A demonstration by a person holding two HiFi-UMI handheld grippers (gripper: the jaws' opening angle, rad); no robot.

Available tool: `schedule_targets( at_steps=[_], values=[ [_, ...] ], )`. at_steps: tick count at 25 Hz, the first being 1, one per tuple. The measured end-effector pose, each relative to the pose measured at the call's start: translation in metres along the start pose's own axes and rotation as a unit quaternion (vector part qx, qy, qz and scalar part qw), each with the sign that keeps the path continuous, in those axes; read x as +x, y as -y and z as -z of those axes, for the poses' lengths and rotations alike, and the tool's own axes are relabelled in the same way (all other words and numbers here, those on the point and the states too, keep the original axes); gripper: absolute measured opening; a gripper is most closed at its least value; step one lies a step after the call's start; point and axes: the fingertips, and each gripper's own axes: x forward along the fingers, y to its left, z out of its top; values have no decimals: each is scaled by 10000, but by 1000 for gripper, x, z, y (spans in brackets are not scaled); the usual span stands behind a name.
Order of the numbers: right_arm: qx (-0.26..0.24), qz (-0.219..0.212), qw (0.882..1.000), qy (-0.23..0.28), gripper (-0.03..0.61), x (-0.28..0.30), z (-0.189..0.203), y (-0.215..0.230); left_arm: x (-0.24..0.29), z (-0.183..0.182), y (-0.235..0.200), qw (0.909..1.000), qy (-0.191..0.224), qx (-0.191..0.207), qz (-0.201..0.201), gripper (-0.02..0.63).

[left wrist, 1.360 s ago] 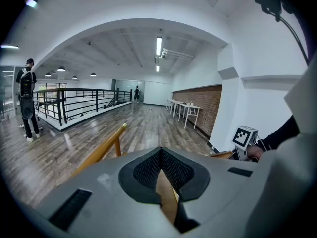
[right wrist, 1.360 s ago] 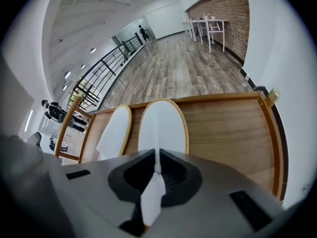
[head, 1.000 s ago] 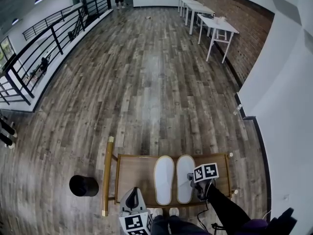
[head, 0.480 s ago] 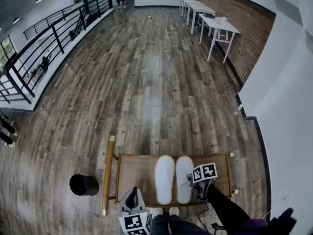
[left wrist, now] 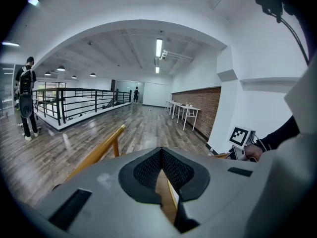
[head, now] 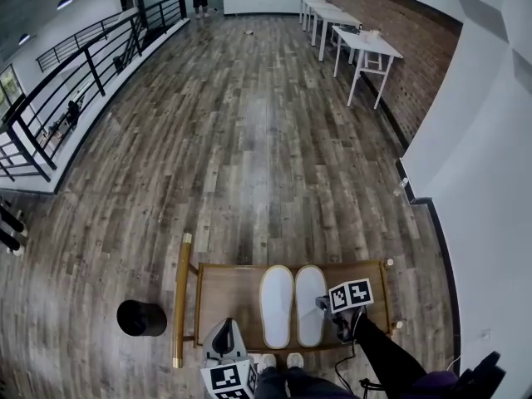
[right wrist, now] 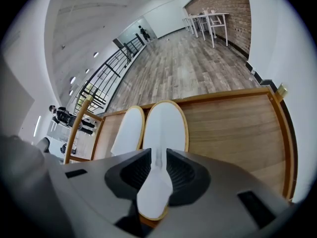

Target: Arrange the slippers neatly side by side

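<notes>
Two white slippers lie side by side, toes away from me, on a wooden table: the left slipper and the right slipper. My right gripper is at the right slipper's heel. In the right gripper view that slipper runs back between the jaws of the right gripper, which have just been opening and stand apart around the heel. The left slipper lies next to it. My left gripper hangs at the table's near edge, and the left gripper is shut on nothing.
The table has a raised wooden rim and a long wooden handle on its left. A black round object stands on the plank floor to the left. White tables line the brick wall at far right, and a black railing runs along the left.
The head view has shifted slightly. The slippers and both grippers keep their places on the table.
</notes>
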Motion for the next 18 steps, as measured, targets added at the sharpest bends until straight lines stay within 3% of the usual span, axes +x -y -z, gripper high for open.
schedule_targets(
  at_steps=[5,12,18],
  values=[
    [41,-205,9974,686,71,-35,-16,-15,7,-1,10,9998,-13,89,149,2],
    [-339,-452,9823,1787,69,-95,-32,-67,20,-14,41,9983,117,244,510,2],
    [-859,-535,9505,2937,18,-141,-24,-111,19,-32,75,9952,355,329,847,2]
  ],
)
